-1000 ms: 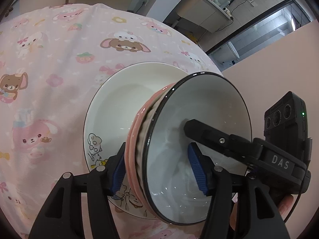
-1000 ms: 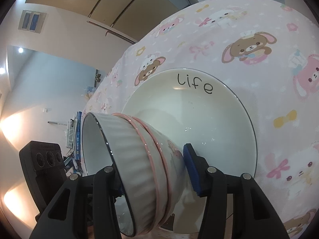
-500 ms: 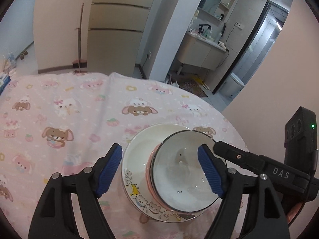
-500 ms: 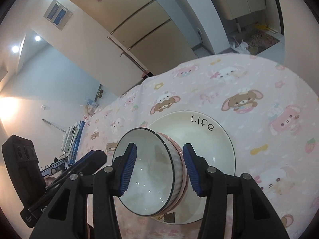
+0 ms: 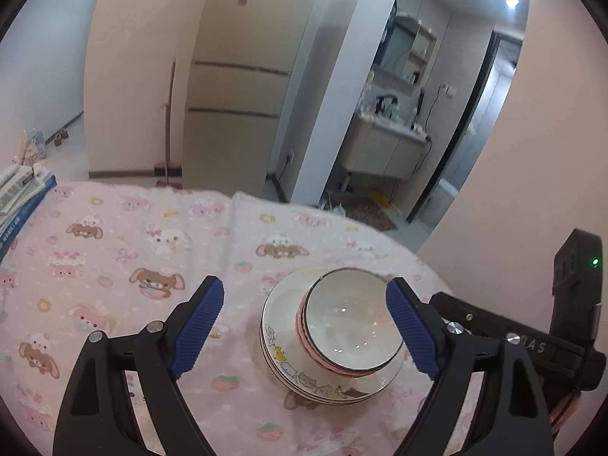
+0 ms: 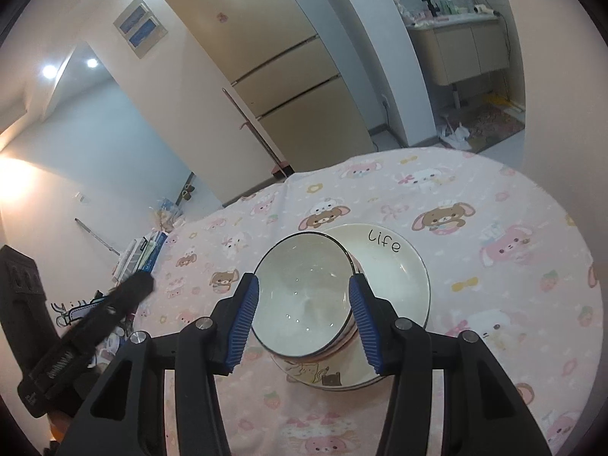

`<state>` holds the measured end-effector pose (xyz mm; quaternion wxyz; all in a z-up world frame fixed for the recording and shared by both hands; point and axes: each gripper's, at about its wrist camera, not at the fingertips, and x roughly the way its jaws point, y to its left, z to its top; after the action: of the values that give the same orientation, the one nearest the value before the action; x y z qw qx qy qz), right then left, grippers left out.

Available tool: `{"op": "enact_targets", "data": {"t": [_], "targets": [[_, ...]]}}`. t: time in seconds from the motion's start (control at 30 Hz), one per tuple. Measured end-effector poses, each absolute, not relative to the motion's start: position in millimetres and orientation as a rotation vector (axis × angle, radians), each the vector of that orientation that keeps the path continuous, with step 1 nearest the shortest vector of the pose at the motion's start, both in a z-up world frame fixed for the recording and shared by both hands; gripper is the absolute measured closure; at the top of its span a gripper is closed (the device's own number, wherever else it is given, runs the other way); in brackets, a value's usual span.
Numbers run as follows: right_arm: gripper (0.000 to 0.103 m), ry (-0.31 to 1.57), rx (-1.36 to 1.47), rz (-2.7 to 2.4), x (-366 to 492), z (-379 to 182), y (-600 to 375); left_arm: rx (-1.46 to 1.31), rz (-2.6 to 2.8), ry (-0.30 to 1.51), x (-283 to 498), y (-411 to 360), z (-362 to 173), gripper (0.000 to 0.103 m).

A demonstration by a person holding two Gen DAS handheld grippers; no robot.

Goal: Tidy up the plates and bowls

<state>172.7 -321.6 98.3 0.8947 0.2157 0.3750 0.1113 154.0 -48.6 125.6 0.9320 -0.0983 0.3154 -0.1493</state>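
- On my far left, a stack of books (image 5: 21,193) sits at the edge of the pink cartoon tablecloth (image 5: 114,250), well apart from the crockery, so I see no hazard there.
- My left gripper (image 5: 304,323) has its jaws opening wide; nothing is between them, and the dishes lie beyond the blue pads (image 5: 197,326), untouched.
- The nested bowls (image 5: 351,323) sit off-centre on the stacked plates (image 5: 283,345), crowded toward the right rim. I judge that the main risk: a nudge from either finger could slide the bowls or tip the plates.
- Containers: the top bowl, white with a dark rim, looks empty, only light glinting inside. Pink-edged bowls sit nested under it. The top plate (image 6: 395,266) reads "life" and carries nothing but the bowls.
- My right gripper (image 6: 304,315) hangs above the pile with its fingers released, partly spread and holding nothing; the bowl only appears framed between them.
- The pile stands near the table's right edge, so a careless sweep there could push it off.
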Motion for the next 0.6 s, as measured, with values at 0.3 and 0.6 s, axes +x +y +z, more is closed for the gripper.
{"op": "enact_targets", "data": {"t": [0.3,0.6], "targets": [[0.044,0.617,0.356,0.202,103.1,137.0,-307.5,-0.169,-0.266,0.418,84.4,-24.6,157.6,0.004],[0.015,0.362,0.269,0.085,26.9,162.4,-294.7,-0.162,-0.150,0.144,15.0,10.7,165.6,0.000]]}}
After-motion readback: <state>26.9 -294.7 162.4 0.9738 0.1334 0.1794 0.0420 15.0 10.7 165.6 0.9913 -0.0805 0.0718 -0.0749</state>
